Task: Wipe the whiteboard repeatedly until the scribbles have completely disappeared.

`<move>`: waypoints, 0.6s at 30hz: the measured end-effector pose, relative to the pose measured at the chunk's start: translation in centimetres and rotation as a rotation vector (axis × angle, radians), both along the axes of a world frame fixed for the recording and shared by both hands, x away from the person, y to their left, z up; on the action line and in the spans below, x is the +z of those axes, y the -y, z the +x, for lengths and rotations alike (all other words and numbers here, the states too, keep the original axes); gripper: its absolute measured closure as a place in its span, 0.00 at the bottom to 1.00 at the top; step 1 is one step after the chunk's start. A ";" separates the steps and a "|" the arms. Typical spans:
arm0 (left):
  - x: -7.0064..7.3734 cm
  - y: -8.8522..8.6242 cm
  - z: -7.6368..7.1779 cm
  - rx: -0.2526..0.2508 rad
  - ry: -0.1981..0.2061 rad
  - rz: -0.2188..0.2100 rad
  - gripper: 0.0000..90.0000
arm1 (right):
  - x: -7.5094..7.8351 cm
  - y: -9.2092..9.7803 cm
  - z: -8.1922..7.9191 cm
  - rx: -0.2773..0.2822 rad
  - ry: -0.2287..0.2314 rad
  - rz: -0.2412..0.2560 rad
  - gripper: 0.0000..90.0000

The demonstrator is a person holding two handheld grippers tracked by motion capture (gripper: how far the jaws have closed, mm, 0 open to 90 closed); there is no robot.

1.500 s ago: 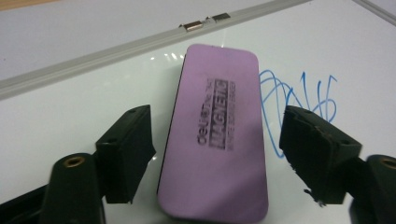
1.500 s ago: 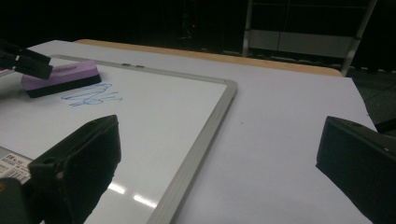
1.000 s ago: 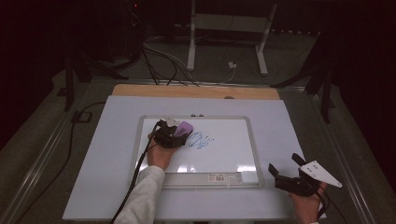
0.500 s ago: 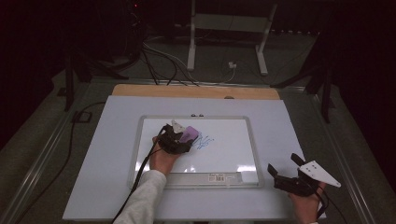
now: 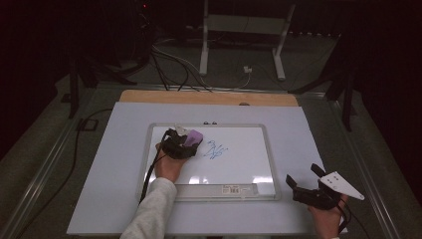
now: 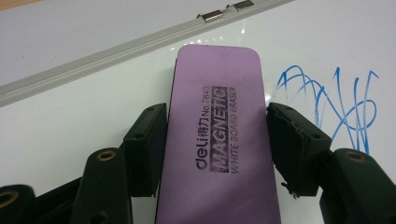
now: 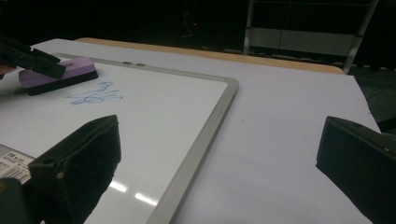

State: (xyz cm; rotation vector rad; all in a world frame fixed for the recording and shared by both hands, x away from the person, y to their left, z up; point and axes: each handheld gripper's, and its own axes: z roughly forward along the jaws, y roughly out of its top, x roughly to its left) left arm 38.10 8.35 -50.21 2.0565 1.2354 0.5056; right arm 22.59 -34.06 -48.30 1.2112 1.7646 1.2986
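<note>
We hold the eraser (image 6: 217,135) clamped in our left gripper (image 6: 217,140), flat on the whiteboard (image 5: 239,169) just beside the blue scribble (image 6: 334,105), which is still there and left to wipe, while our right gripper (image 7: 219,154) waits wide open off the board.

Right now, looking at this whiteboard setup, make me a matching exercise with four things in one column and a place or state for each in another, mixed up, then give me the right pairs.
Things:
1. eraser
2. blue scribble
3. right gripper
4. barcode label

Places or states:
A. open, near the whiteboard's near right corner
B. clamped between the left gripper's jaws
C. on the bottom frame of the whiteboard
D. drawn on the white surface, beside the eraser

Pairs: 1-B, 2-D, 3-A, 4-C
</note>
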 end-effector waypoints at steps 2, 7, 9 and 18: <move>0.0 0.4 -0.2 -0.022 -0.006 -0.017 0.47 | 0.0 0.0 0.0 0.001 0.000 -0.001 0.00; -0.1 2.1 -1.3 -0.088 -0.007 -0.028 0.47 | 0.0 -0.1 0.0 0.002 0.000 -0.001 0.00; -0.1 2.7 -1.9 -0.128 -0.013 -0.043 0.47 | 0.0 -0.1 0.0 0.001 0.000 0.000 0.00; 0.1 1.6 -0.8 -0.022 0.013 0.030 0.47 | 0.0 0.0 -0.1 -0.003 0.000 0.003 0.00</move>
